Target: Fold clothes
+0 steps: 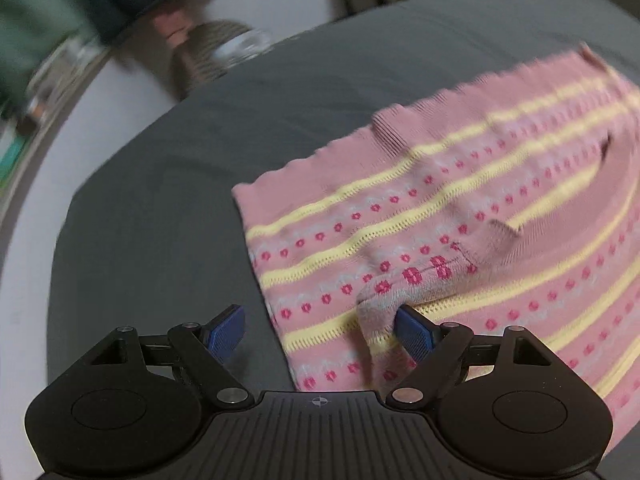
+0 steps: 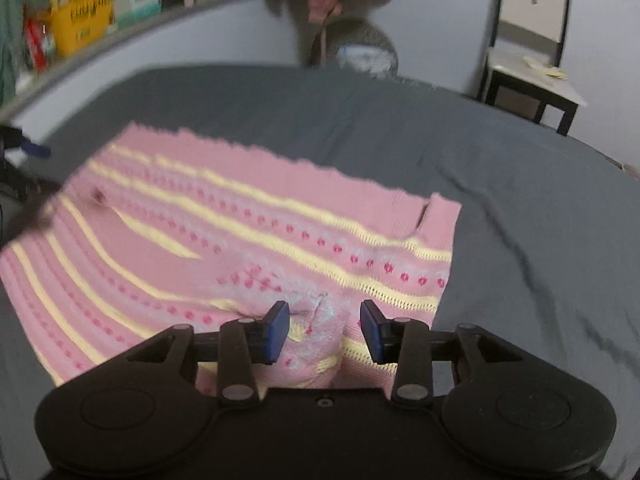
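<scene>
A pink knitted garment with yellow stripes and rows of red dots lies spread on a grey sheet. My left gripper is open at the garment's near left edge; a raised fold of the knit rests against its right finger. In the right wrist view the same garment lies ahead. My right gripper is open, with a bump of the knit between its blue pads. The left gripper shows at the far left edge of that view.
The grey sheet covers a bed and is wrinkled on the right. A chair stands beyond the far right corner. A shelf with a yellow box runs along the back wall. A round grey object sits behind the bed.
</scene>
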Available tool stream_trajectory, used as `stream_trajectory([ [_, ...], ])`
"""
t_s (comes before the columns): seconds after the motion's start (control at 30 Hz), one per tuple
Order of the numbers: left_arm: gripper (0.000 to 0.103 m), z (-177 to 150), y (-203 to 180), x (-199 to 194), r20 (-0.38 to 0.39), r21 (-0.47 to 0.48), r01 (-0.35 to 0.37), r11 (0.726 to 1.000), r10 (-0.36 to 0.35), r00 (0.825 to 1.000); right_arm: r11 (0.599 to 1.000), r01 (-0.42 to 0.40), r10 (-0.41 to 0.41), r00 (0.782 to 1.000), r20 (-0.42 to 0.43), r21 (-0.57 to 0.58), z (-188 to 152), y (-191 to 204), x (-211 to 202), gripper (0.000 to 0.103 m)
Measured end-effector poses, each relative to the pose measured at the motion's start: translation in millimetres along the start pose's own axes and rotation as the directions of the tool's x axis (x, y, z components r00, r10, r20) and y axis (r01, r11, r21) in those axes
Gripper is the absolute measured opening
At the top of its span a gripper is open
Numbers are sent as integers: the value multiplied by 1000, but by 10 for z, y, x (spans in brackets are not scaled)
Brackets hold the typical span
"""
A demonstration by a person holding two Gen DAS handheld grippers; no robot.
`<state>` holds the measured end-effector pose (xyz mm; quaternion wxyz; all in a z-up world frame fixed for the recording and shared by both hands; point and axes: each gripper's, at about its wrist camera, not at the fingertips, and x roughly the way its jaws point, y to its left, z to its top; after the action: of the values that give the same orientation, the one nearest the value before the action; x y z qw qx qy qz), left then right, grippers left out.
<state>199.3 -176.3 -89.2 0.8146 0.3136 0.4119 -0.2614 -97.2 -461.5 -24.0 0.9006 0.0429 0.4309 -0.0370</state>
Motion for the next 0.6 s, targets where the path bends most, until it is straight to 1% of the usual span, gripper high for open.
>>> stream_trajectory([
  [0.03, 82, -24, -31, -68, 23, 14, -17, 1000, 17, 1000, 999, -9, 10, 1000, 14, -36, -14, 54, -60, 39],
  [0.07, 82, -53, -86, -144, 51, 51, -46, 998, 44, 998, 994, -15, 18, 1000, 20, -105, -49, 155, -128, 40],
  [0.1, 82, -97, -164, -234, 88, 115, -84, 990, 74, 993, 983, -14, 18, 1000, 22, -183, -101, 276, -193, 41],
  [0.13, 83, -182, -270, -342, 135, 218, -117, 969, 89, 987, 964, -5, 10, 1000, 20, -266, -174, 411, -251, 45],
  [0.17, 83, -290, -384, -454, 184, 332, -143, 932, 85, 979, 936, 5, 0, 1000, 14, -352, -276, 559, -307, 50],
  [0.2, 83, -420, -504, -565, 235, 445, -165, 880, 63, 970, 900, 14, -11, 1000, 8, -436, -382, 709, -363, 53],
  [0.23, 84, -579, -618, -677, 283, 547, -178, 818, 19, 959, 853, 20, -21, 1000, 5, -521, -516, 871, -413, 58],
  [0.27, 88, -739, -715, -785, 315, 630, -184, 754, -32, 948, 798, 26, -30, 1000, 3, -602, -654, 1035, -461, 64],
  [0.3, 101, -897, -802, -877, 333, 695, -189, 694, -77, 940, 748, 32, -36, 999, 9, -663, -765, 1176, -500, 67],
  [0.33, 103, -1069, -888, -945, 344, 747, -197, 635, -116, 932, 682, 45, -45, 999, 19, -730, -904, 1319, -520, 73],
  [0.37, 103, -1212, -962, -977, 340, 784, -202, 586, -134, 931, 619, 68, -68, 997, 33, -782, -1021, 1434, -524, 76],
  [0.4, 103, -1327, -1029, -988, 327, 813, -203, 545, -140, 935, 551, 100, -99, 994, 54, -829, -1129, 1534, -507, 76],
  [0.43, 103, -1421, -1091, -971, 320, 835, -215, 507, -128, 939, 464, 144, -144, 986, 86, -874, -1249, 1623, -446, 76],
  [0.5, 103, -1576, -1212, -897, 316, 864, -253, 435, -77, 946, 312, 215, -217, 964, 151, -926, -1428, 1731, -322, 76],
  [0.53, 103, -1629, -1261, -854, 313, 875, -269, 402, -48, 949, 247, 236, -244, 954, 175, -940, -1500, 1766, -253, 76],
  [0.57, 103, -1664, -1304, -796, 313, 885, -286, 368, -15, 950, 204, 245, -259, 947, 189, -948, -1553, 1791, -196, 76],
  [0.6, 103, -1700, -1353, -743, 327, 892, -313, 326, 14, 945, 165, 253, -271, 941, 203, -953, -1604, 1816, -142, 76],
])
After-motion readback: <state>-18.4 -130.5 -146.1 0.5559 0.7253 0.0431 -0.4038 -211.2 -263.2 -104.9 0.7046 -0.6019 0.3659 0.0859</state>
